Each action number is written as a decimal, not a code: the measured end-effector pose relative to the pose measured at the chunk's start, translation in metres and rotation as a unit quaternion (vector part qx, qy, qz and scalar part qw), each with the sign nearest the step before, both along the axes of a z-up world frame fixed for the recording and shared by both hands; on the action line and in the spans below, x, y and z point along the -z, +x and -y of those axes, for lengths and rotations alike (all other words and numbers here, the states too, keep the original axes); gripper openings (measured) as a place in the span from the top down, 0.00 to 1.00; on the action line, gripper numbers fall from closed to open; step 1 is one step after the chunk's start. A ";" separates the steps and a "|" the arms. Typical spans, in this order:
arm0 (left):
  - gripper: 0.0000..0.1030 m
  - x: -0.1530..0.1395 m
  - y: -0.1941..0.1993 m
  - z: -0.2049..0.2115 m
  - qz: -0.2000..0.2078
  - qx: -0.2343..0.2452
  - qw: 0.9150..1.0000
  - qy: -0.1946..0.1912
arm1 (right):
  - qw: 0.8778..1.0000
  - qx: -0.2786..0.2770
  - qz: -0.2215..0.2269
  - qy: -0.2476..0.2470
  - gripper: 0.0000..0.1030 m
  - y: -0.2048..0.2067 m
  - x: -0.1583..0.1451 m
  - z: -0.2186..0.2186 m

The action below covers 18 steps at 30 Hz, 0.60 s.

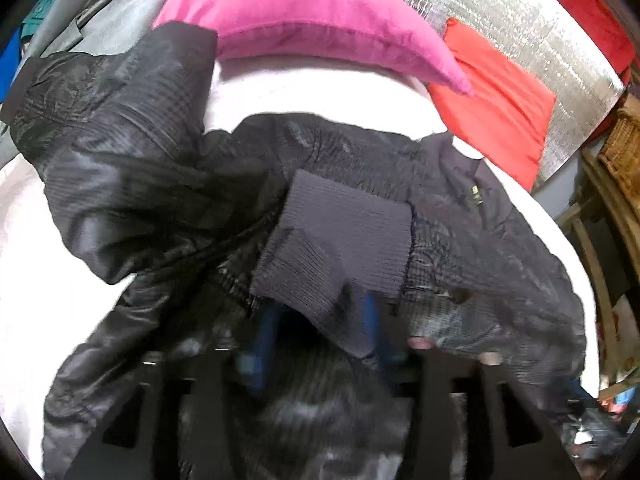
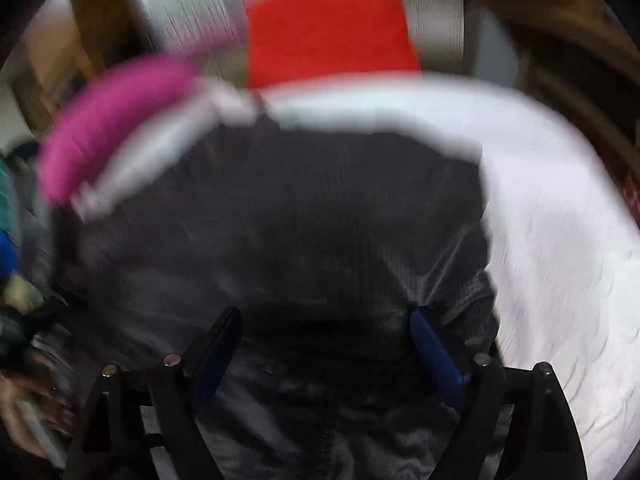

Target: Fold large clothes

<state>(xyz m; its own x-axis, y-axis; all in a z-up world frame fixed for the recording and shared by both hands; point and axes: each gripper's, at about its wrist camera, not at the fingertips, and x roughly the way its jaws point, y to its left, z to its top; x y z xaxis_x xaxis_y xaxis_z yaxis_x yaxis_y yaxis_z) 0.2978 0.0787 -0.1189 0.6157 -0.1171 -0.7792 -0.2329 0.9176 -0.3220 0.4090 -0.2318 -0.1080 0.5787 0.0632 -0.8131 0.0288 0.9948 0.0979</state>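
Right wrist: right claw (image 2: 326, 332) spread wide — empty above black jacket (image 2: 280, 208).

The view is smeared by motion blur. The right gripper (image 2: 324, 336) hangs with its two blue-padded fingers (image 2: 436, 356) spread wide, nothing between them, over a dark grey shiny quilted jacket (image 2: 288, 216) lying on a white bed sheet (image 2: 560, 240). Beyond the jacket sits a bright pink cushion (image 2: 108, 128) at the left and a red cushion (image 2: 328, 32) against a silvery foil-like panel (image 2: 436, 24). A blurred hand (image 2: 32, 400) shows at the lower left edge
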 end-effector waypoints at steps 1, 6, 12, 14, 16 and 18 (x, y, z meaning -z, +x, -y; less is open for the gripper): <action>0.33 -0.009 -0.004 -0.003 0.013 0.006 1.000 -0.005 | 1.000 0.002 0.027 0.002 0.15 -0.007 -0.013 -0.006; 0.25 -0.050 -0.025 -0.033 0.082 -0.026 0.996 -0.010 | 0.989 -0.013 0.145 -0.003 0.08 -0.064 -0.048 -0.048; 0.25 -0.077 -0.049 -0.102 0.129 -0.105 0.985 -0.049 | 0.994 -0.061 0.091 0.028 0.08 -0.082 0.009 -0.097; 0.23 -0.080 -0.058 -0.129 0.140 -0.133 0.980 -0.046 | 0.996 -0.056 0.063 0.031 0.07 -0.077 0.028 -0.098; 0.22 -0.076 -0.067 -0.174 0.142 -0.179 0.972 -0.052 | 0.995 -0.057 0.064 0.047 0.03 -0.072 0.028 -0.096; 0.22 -0.067 -0.072 -0.207 0.145 -0.206 0.965 -0.073 | 0.995 -0.062 0.063 0.041 0.01 -0.073 0.031 -0.098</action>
